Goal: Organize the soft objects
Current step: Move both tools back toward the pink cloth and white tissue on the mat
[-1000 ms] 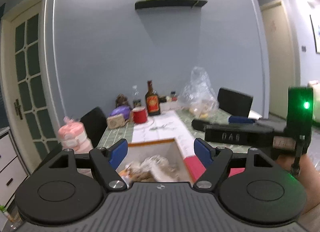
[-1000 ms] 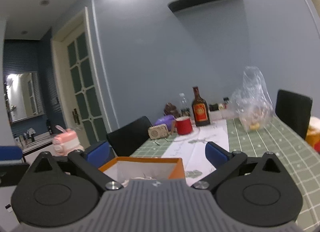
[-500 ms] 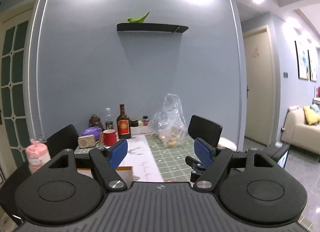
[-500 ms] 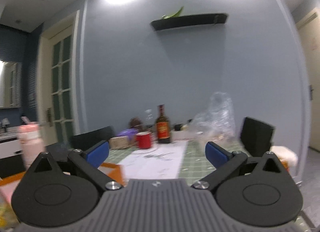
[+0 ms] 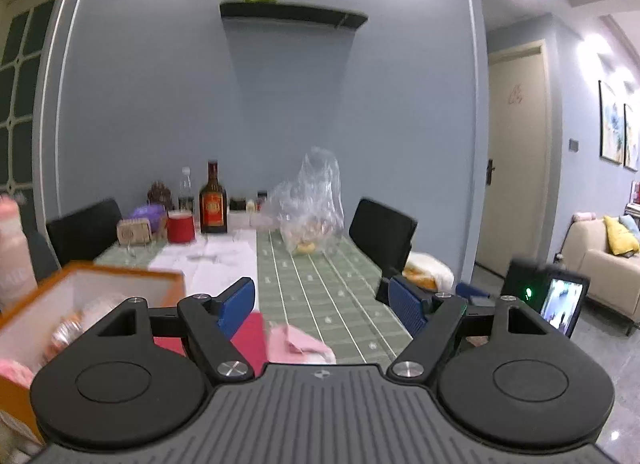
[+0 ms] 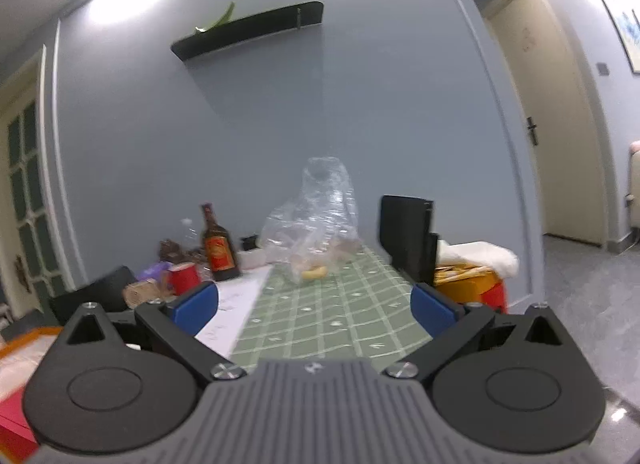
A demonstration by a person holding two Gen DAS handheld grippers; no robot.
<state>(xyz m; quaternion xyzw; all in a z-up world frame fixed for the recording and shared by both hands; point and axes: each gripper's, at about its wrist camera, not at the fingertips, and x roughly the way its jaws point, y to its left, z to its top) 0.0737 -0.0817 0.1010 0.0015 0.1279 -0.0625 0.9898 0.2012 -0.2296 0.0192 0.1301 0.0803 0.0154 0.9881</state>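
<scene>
1. Since a moment ago both views have swung right and dipped, so the green checked surface (image 5: 320,284) now fills the middle and the orange box (image 5: 80,284) has slid to the left edge.
2. Left wrist view: the left gripper (image 5: 324,300) has its blue pads wide apart with nothing between them. Just below them a pink cloth (image 5: 296,344) lies on the surface beside a red sheet (image 5: 250,338). The box at left holds soft things, too blurred to name. Farther back stand a red cup (image 5: 181,227), a brown bottle (image 5: 213,203) and a clear plastic bag (image 5: 312,207).
3. Right wrist view: the right gripper (image 6: 316,304) is also spread wide and empty, above the checked surface (image 6: 340,316), with the bag (image 6: 316,215) ahead.
</scene>
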